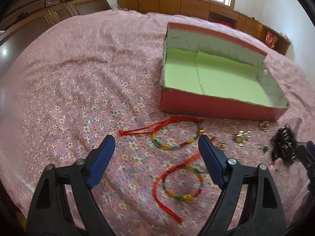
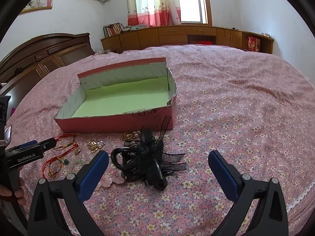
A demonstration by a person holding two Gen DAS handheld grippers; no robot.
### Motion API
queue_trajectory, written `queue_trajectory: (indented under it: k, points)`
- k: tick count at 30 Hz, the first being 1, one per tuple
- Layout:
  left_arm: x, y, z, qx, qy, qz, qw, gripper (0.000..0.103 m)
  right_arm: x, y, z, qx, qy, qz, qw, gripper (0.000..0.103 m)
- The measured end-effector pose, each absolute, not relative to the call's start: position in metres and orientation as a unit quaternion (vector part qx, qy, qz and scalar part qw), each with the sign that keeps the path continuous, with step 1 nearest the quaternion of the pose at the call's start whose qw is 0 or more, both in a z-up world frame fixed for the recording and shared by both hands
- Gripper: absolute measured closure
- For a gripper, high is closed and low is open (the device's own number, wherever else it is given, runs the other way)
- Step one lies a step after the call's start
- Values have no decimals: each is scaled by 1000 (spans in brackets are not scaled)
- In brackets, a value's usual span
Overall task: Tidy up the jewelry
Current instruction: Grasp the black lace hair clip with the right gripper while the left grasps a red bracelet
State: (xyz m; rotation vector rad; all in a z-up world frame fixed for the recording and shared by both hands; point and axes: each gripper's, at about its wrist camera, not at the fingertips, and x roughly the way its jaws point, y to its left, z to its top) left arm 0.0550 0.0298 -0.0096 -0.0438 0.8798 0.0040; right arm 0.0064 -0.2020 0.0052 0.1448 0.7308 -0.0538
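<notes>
Currently hovering left gripper (image 1: 156, 144) wide over near bracelet (image 1: 182, 181), right gripper (image 2: 158, 158) wide above black hairpiece (image 2: 146, 162), box (image 1: 216, 106) ahead, risking thin cord slipping or snagging bedspread (image 1: 78, 78).

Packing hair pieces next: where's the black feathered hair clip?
In the right wrist view, the black feathered hair clip lies on the bedspread before the pink box, between the open jaws, toward the left one.
</notes>
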Motion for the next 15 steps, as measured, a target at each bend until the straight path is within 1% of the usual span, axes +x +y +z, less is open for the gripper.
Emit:
queue_trajectory:
  k: [2,7,10,13,15]
  points:
    - [63,31,-16,-15,433,6,901,26,10,-203,2,73,363,-25,929,0]
    - [80,35,-28,-16,449,4,893,45,20,-205,-5,77,380,-20,922,6]
    - [88,33,-34,-11,450,3,893,50,26,-207,-9,77,389,-16,918,11]
    - [91,36,-38,-2,448,-3,894,54,30,-209,-15,81,400,-12,913,17]
    - [94,39,-42,0,450,-4,893,54,33,-211,-19,91,404,-7,910,18]
